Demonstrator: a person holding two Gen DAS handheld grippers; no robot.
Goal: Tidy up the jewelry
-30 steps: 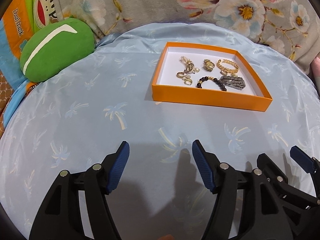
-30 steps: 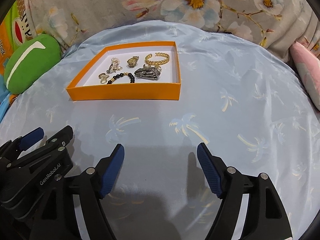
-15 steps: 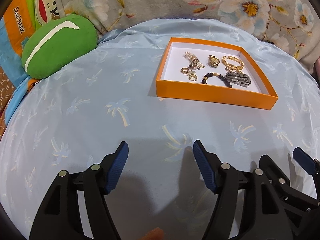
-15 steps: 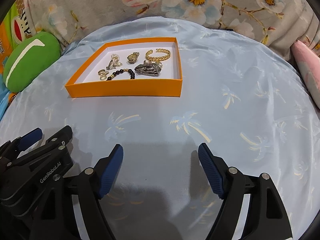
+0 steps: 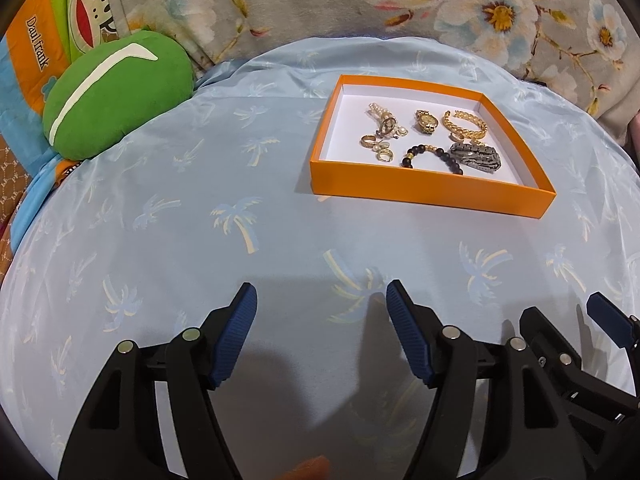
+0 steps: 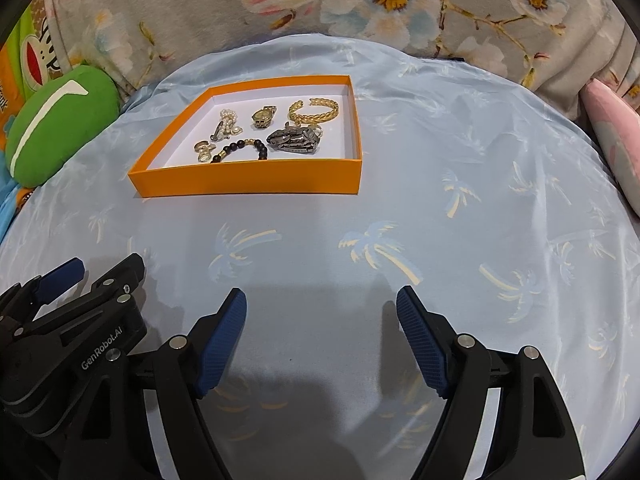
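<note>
An orange box (image 5: 428, 194) (image 6: 248, 181) with a white floor lies on the blue palm-print cloth. In it lie a gold bangle (image 5: 466, 124) (image 6: 315, 111), a gold watch (image 5: 425, 121) (image 6: 263, 117), a pearl piece (image 5: 382, 118) (image 6: 226, 122), gold rings (image 5: 376, 146) (image 6: 202, 150), a black bead bracelet (image 5: 434, 156) (image 6: 242, 148) and a grey metal band (image 5: 476, 156) (image 6: 296, 140). My left gripper (image 5: 322, 308) is open and empty, well short of the box. My right gripper (image 6: 322, 312) is open and empty beside it.
A green plush cushion (image 5: 116, 96) (image 6: 56, 126) sits at the far left. A floral blanket (image 5: 400, 4) (image 6: 360, 8) runs along the back. A pink pillow (image 6: 616, 136) lies at the right edge. The left gripper's body shows in the right wrist view (image 6: 72, 320).
Both grippers have drawn back slightly from the box and stay open. The box and jewelry have not moved.
</note>
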